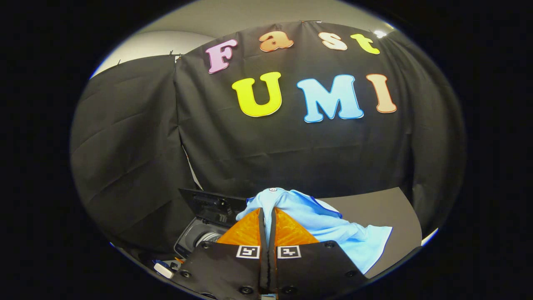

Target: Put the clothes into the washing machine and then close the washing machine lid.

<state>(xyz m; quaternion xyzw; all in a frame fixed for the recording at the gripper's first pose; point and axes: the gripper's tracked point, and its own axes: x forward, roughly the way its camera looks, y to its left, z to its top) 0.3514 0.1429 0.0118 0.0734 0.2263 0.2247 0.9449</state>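
Gripper view: the hand-held gripper (pixel 267 216) has its fingers pressed together on a fold of the light blue garment (pixel 333 227), which drapes ahead and lower right over the dark bench (pixel 387 204). Loading appears unfinished: the washing machine (pixel 204 233), lower left, stands with its lid (pixel 210 204) raised. Black cloth walls the booth.

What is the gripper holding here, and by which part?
The gripper is shut on the light blue cloth garment, pinching a raised fold of fabric near its collar end; the rest drapes off to the side beyond the fingers.
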